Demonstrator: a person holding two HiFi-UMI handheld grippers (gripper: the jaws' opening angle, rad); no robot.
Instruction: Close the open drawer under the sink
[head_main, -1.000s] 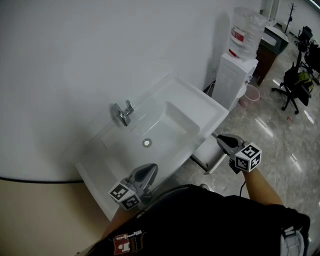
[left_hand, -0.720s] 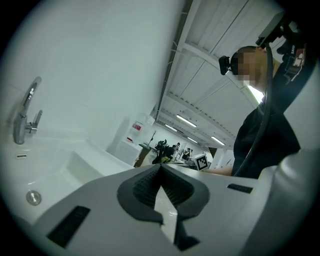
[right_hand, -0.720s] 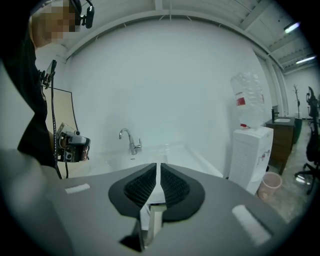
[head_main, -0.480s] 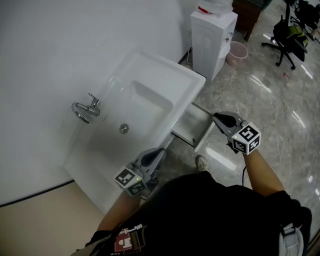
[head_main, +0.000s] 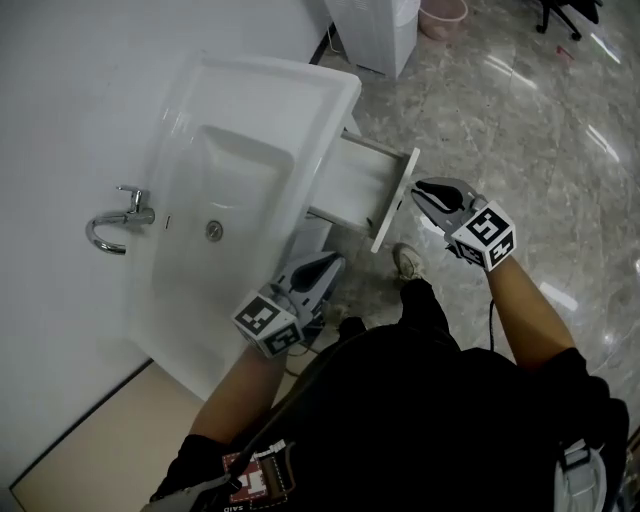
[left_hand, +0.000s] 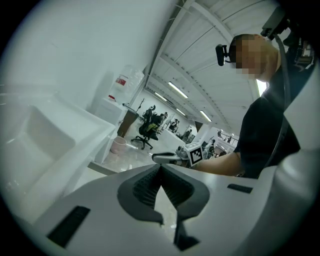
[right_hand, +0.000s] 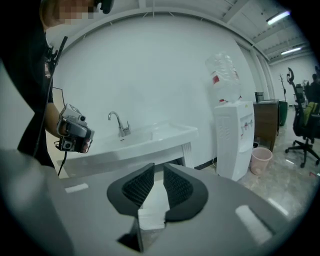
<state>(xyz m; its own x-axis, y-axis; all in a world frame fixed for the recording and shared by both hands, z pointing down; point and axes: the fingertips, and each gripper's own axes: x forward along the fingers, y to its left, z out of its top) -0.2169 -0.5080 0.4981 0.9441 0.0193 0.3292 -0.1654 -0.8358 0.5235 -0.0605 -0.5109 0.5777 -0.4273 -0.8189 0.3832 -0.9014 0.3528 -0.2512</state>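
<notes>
The white drawer (head_main: 352, 172) stands pulled out from under the white sink (head_main: 330, 85); its front panel (head_main: 394, 203) faces the floor side. My right gripper (head_main: 419, 189) hovers just off that panel's outer face. Its jaws have just been opening and now stand a narrow gap apart with nothing gripped; in the right gripper view (right_hand: 158, 167) only the white drawer shows through the gap. My left gripper (head_main: 334, 263) hangs below the sink's front edge, beside the drawer's near side. In the left gripper view (left_hand: 160, 167) its pads meet with nothing between them.
A faucet (head_main: 116, 220) sits at the sink's wall side. A white water dispenser (head_main: 375, 30) and a pink bin (head_main: 443, 12) stand past the sink's far end. A shoe (head_main: 405, 262) rests on the marble floor below the drawer. Office chairs stand further off (right_hand: 305, 127).
Both grippers have come down from sink height. The right one now sits beside the drawer's front panel; the left has dropped below the sink's front edge. The head view has tilted further down.
</notes>
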